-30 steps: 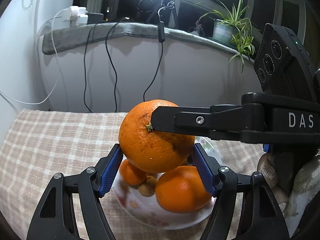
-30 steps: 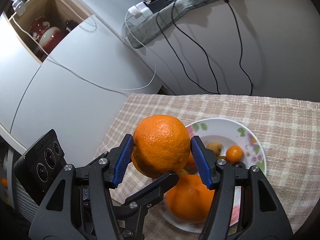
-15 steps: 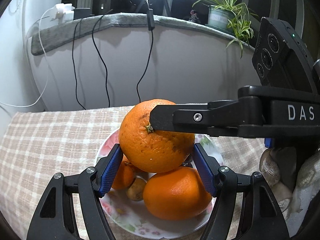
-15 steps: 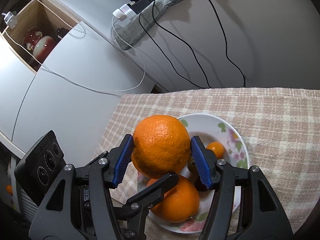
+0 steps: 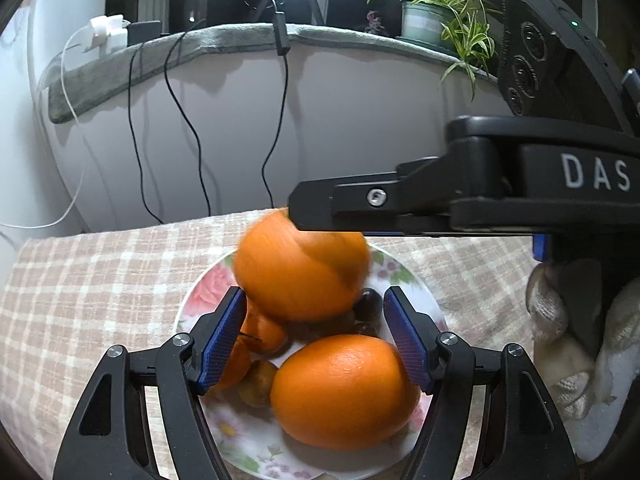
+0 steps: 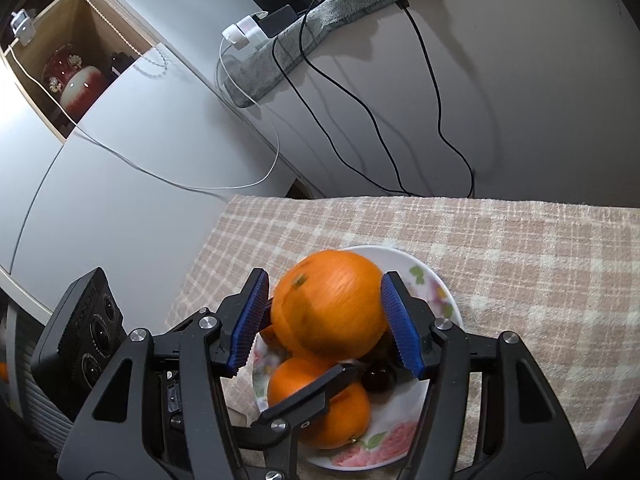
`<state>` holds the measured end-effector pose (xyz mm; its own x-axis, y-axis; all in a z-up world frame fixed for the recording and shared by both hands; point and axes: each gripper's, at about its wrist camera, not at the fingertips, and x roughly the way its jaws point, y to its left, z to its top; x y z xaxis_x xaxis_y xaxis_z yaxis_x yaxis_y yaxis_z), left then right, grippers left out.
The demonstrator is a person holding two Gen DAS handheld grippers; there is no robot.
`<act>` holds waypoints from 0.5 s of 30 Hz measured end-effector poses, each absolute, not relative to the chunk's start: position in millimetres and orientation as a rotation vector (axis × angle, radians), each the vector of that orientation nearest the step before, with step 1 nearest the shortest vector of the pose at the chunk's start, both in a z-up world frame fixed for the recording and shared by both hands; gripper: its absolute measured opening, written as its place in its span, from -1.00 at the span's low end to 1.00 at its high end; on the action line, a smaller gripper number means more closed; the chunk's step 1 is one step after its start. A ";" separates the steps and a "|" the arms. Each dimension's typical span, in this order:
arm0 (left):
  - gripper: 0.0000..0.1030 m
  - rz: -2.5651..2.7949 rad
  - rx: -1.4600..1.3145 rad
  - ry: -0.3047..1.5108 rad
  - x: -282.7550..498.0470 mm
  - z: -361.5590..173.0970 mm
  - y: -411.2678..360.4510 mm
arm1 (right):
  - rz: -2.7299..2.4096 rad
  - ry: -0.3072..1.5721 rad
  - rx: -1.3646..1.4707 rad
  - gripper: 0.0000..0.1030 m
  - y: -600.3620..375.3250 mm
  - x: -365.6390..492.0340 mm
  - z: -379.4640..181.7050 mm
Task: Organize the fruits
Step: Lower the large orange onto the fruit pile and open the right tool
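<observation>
place: my home | cues: spider plant [image 5: 452,12] on windowsill, checked tablecloth [image 6: 520,248], floral plate [image 5: 200,300], chargers [image 6: 244,34]

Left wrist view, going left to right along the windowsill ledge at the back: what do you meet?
White charger → black adapter → clip with hanging cable → potted plant.

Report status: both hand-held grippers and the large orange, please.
Left hand-held gripper open. Right hand-held gripper around blurred large orange, grip unclear. Below: floral plate, crowded with fruit.
</observation>
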<state>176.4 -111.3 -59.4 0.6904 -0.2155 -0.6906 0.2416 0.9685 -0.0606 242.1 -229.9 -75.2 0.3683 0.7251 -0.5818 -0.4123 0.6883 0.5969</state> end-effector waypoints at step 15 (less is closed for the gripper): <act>0.38 -0.233 -0.007 0.736 159.5 -48.8 -79.4 | 0.775 0.981 0.297 0.19 -223.5 266.7 -76.1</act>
